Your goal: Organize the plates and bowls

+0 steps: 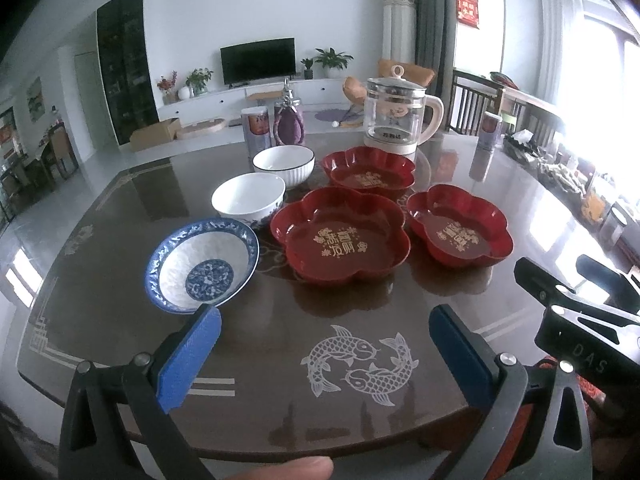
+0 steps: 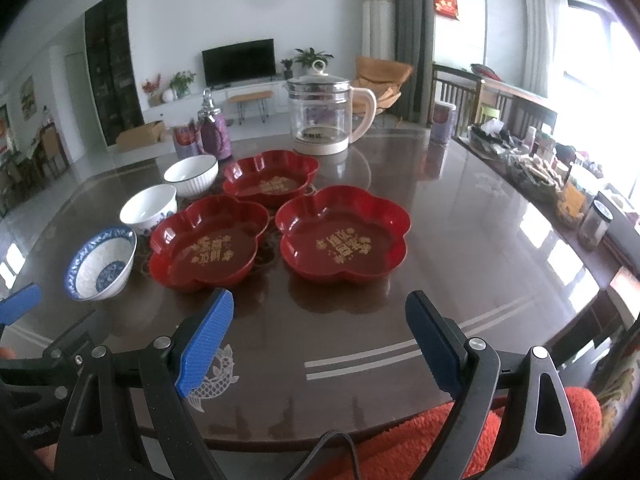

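Observation:
Three red flower-shaped plates sit mid-table: a near-left plate (image 1: 340, 240) (image 2: 208, 242), a right plate (image 1: 460, 230) (image 2: 342, 234) and a far plate (image 1: 370, 168) (image 2: 270, 176). To their left stand a blue-patterned bowl (image 1: 202, 266) (image 2: 100, 264), a white bowl with blue flowers (image 1: 248, 198) (image 2: 148, 208) and a ribbed white bowl (image 1: 284, 164) (image 2: 191, 174). My left gripper (image 1: 324, 328) is open above the near table edge, its left finger just short of the blue-patterned bowl. My right gripper (image 2: 320, 320) is open in front of the red plates, holding nothing.
A glass kettle (image 1: 396, 114) (image 2: 324, 116), a purple bottle (image 1: 288, 120) (image 2: 214, 130) and cans (image 1: 256, 126) stand at the table's far side. Clutter lines the right edge (image 2: 540, 172). The dark glossy table (image 1: 280, 360) carries a white fish emblem (image 1: 360, 364) near me.

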Action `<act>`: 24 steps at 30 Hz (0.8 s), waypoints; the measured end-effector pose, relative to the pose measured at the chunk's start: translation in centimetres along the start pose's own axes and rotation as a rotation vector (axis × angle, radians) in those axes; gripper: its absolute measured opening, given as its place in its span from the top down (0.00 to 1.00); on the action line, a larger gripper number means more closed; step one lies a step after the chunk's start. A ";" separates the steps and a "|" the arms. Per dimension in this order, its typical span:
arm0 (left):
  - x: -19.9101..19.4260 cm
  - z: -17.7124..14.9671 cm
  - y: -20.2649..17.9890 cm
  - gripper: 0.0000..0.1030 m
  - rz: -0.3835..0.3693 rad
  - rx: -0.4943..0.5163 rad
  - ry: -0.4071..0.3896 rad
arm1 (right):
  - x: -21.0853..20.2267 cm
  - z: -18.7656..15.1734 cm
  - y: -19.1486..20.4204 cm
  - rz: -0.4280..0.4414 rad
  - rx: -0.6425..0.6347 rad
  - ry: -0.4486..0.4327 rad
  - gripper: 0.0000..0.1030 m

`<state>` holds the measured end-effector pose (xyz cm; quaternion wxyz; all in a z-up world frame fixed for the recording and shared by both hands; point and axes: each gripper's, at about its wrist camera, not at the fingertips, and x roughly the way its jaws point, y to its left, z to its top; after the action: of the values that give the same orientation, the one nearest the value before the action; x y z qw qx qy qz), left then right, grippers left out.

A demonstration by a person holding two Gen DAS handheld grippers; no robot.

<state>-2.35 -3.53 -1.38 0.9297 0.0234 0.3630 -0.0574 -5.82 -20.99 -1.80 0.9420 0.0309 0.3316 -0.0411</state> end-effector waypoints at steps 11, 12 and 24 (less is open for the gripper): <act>0.1 0.2 0.8 0.00 0.002 -0.053 -0.010 | -0.3 -0.2 0.1 -0.007 -0.006 -0.003 0.12; 0.1 0.2 0.8 0.00 0.003 -0.051 -0.011 | -0.3 -0.2 0.0 -0.007 -0.004 -0.003 0.12; 0.3 -0.1 0.8 0.00 0.014 -0.047 0.005 | 0.3 -0.3 0.5 0.012 -0.010 0.019 0.12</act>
<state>-2.09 -2.80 -1.61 0.9295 0.0043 0.3663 -0.0422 -5.70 -20.54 -2.19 0.9392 0.0285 0.3406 -0.0335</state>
